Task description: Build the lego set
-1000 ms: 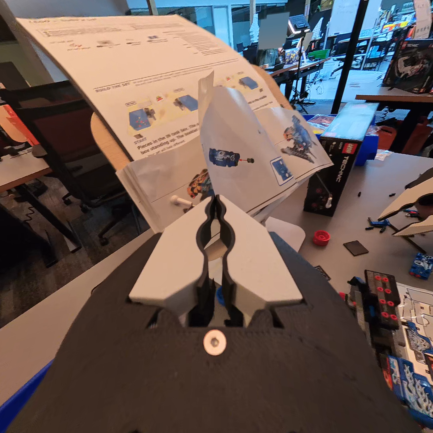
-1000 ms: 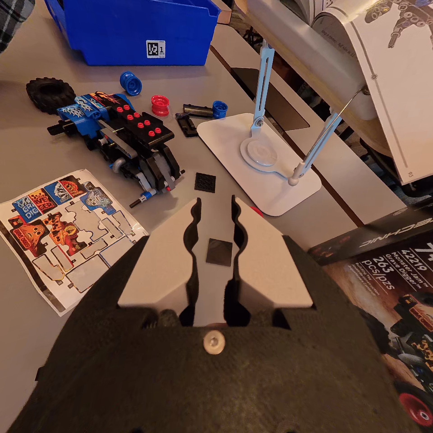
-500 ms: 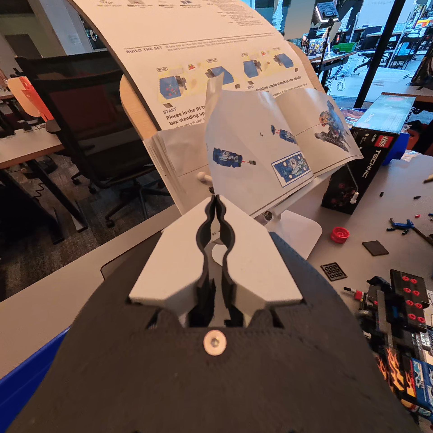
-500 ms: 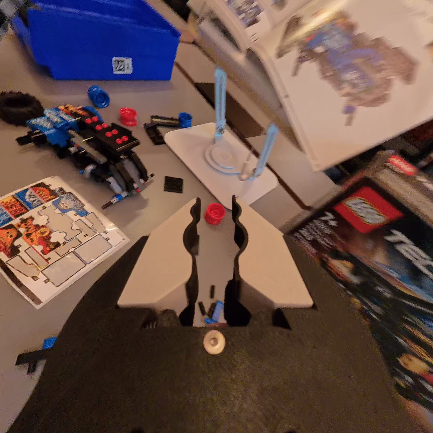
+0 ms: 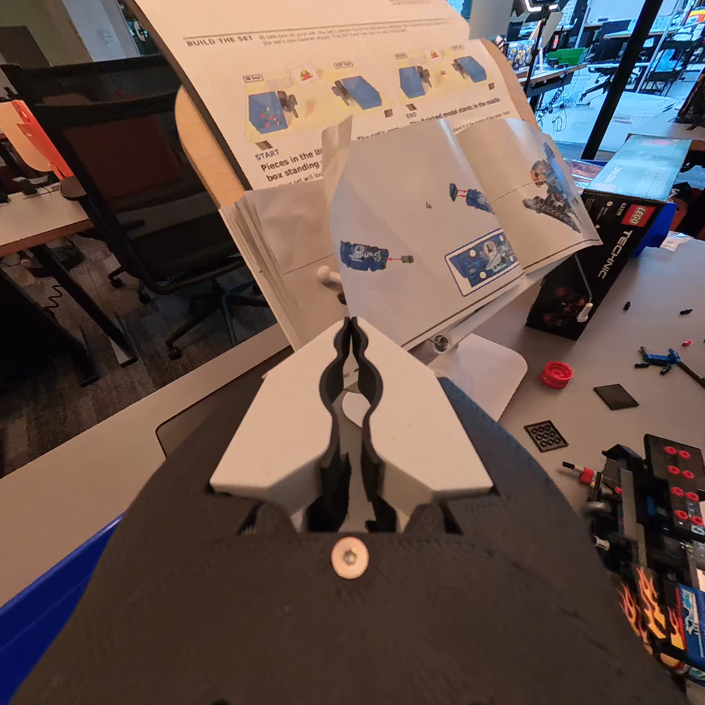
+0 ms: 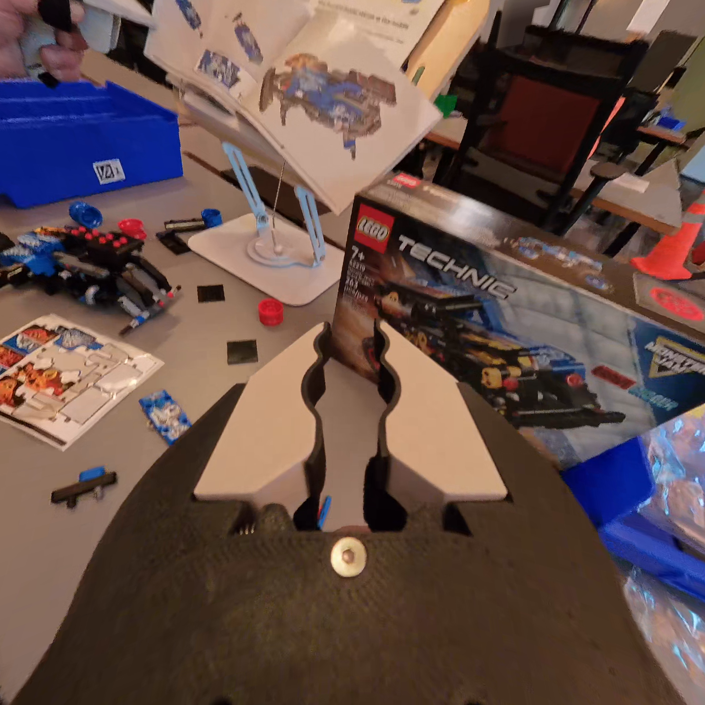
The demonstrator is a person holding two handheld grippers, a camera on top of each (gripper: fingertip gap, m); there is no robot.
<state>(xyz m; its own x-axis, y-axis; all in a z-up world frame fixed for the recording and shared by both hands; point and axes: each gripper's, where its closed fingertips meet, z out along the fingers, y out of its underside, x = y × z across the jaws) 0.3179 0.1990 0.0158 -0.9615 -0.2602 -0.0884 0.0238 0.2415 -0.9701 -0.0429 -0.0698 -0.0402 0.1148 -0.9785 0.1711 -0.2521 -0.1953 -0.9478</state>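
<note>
My left gripper (image 5: 351, 320) is shut on the lower edge of a lifted, curled page (image 5: 400, 244) of the instruction booklet (image 6: 324, 99), which rests on a white stand (image 5: 484, 374). My right gripper (image 6: 351, 332) is open and empty above the table, facing the lower left corner of the Lego box (image 6: 496, 316). The partly built black and blue model (image 6: 95, 267) lies on the table to the left; it also shows in the left wrist view (image 5: 656, 507). A sticker sheet (image 6: 68, 377) lies in front of it.
Loose parts lie on the table: a red wheel hub (image 6: 271, 311), black square tiles (image 6: 242, 351), a blue stickered panel (image 6: 166, 416) and a black and blue piece (image 6: 84, 482). A blue bin (image 6: 76, 141) stands at the back left. A hand (image 6: 38, 38) is above it.
My right gripper swung right, away from the model, and now faces the Lego box. My left gripper stayed shut on the page and drew back with it; the page has turned further.
</note>
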